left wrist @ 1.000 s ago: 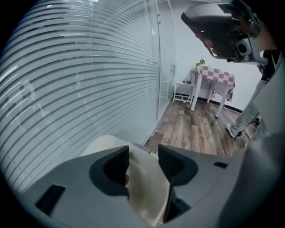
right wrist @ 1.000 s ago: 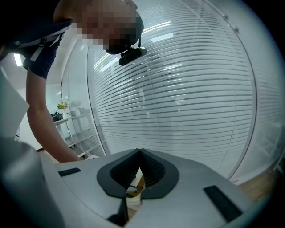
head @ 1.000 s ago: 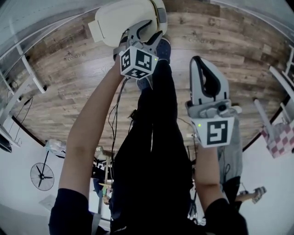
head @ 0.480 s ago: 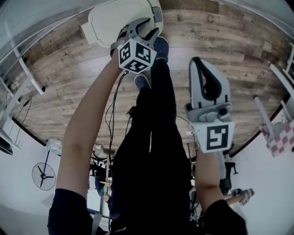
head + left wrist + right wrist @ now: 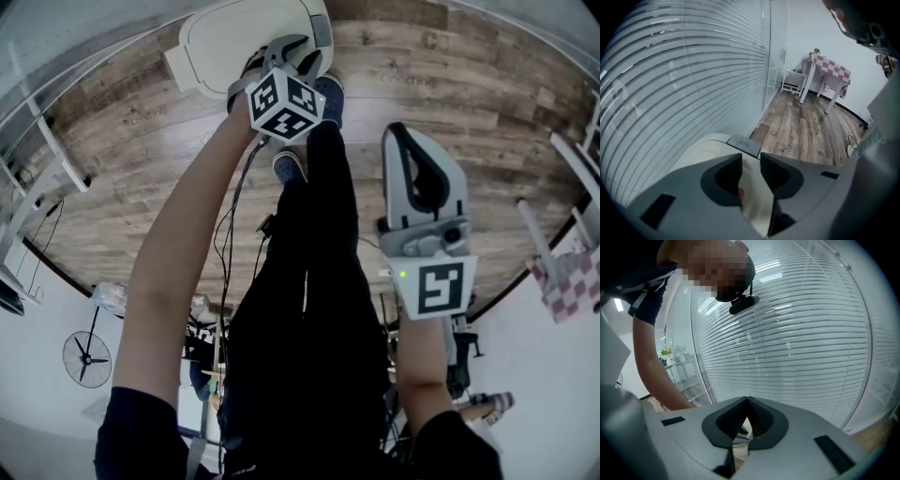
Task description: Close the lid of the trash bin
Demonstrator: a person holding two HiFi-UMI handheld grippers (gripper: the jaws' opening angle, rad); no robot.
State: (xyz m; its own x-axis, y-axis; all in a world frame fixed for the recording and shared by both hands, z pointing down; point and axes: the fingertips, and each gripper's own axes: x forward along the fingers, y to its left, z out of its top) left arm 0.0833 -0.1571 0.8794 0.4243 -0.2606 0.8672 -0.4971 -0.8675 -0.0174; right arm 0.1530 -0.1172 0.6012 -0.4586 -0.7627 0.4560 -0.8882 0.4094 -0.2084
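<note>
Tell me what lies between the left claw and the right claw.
The person's dark trouser legs and a shoe, seen in the head view. The left claw is closing; the lid shows between its jaws.

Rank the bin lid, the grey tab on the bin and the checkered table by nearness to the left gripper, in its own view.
1. bin lid: between the closing jaws of the left gripper.
2. grey tab: just beyond, on the bin's edge.
3. checkered table: far back, upper right.

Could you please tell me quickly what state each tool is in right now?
Left tool: jaws apart and closing, bin lid showing in the gap.
Right tool: shut, empty.
</note>
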